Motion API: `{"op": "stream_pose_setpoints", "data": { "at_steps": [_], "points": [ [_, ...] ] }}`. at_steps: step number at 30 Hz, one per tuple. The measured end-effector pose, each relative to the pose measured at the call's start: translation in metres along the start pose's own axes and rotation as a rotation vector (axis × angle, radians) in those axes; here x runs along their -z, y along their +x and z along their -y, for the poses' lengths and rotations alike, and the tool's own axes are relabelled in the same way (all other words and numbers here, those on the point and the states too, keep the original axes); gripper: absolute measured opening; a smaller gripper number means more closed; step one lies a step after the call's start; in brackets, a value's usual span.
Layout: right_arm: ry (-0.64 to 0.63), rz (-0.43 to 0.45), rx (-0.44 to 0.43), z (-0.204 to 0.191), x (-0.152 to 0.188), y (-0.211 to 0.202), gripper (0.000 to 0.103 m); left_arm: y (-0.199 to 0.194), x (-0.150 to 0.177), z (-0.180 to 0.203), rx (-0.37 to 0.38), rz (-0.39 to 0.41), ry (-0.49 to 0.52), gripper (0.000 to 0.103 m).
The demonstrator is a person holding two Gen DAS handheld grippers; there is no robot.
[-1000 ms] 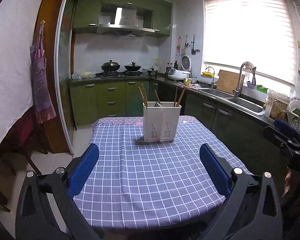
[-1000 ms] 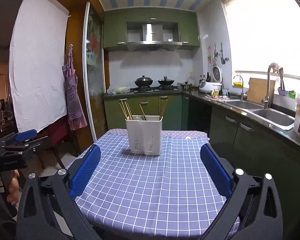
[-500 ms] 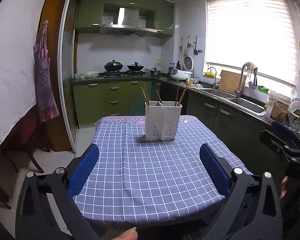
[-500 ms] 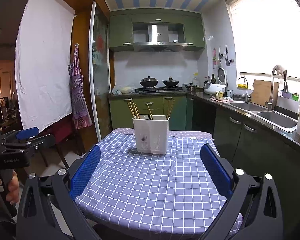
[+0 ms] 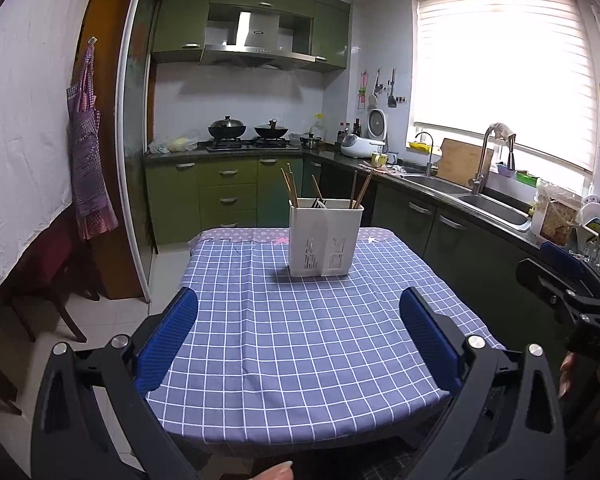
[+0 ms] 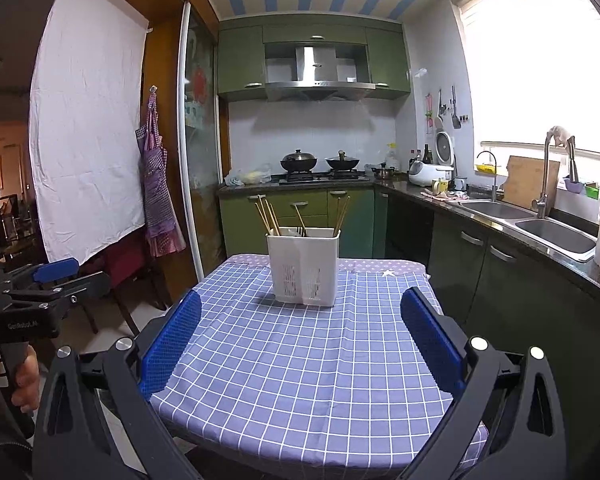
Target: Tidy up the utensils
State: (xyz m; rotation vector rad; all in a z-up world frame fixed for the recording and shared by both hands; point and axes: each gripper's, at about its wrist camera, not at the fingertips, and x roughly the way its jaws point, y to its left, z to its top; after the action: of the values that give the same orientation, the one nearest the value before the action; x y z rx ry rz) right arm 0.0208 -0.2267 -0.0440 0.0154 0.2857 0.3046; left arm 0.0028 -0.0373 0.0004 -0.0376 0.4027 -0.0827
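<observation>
A white two-compartment utensil holder (image 5: 325, 237) (image 6: 303, 265) stands upright toward the far end of a table covered in a blue checked cloth (image 5: 300, 332) (image 6: 300, 360). Several wooden chopsticks (image 5: 290, 186) (image 6: 266, 212) and a dark-handled utensil (image 6: 300, 232) stick out of it. My left gripper (image 5: 298, 304) is open over the near part of the table, well short of the holder, with nothing between its blue pads. My right gripper (image 6: 300, 308) is likewise open and empty, facing the holder from the near edge. Each gripper shows at the side of the other's view.
Green cabinets, a stove with two pans (image 5: 246, 128) and a counter with a double sink (image 5: 472, 196) run behind and to the right of the table. A chair (image 6: 128, 276) and a hanging apron (image 5: 86, 160) are on the left. A person's fingers (image 6: 24, 376) hold the left handle.
Both grippers have pulled back and risen a little, so the holder looks smaller and farther away. Both stay open and empty.
</observation>
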Motion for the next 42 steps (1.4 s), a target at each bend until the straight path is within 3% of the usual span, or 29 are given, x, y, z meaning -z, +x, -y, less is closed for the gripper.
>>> {"op": "stream_pose_setpoints", "data": {
  "at_steps": [42],
  "points": [
    [-0.001, -0.001, -0.010, -0.0049, 0.0023, 0.0037, 0.098, -0.0098, 0.0020, 0.0031, -0.019, 0.010, 0.029, 0.096]
  ]
}}
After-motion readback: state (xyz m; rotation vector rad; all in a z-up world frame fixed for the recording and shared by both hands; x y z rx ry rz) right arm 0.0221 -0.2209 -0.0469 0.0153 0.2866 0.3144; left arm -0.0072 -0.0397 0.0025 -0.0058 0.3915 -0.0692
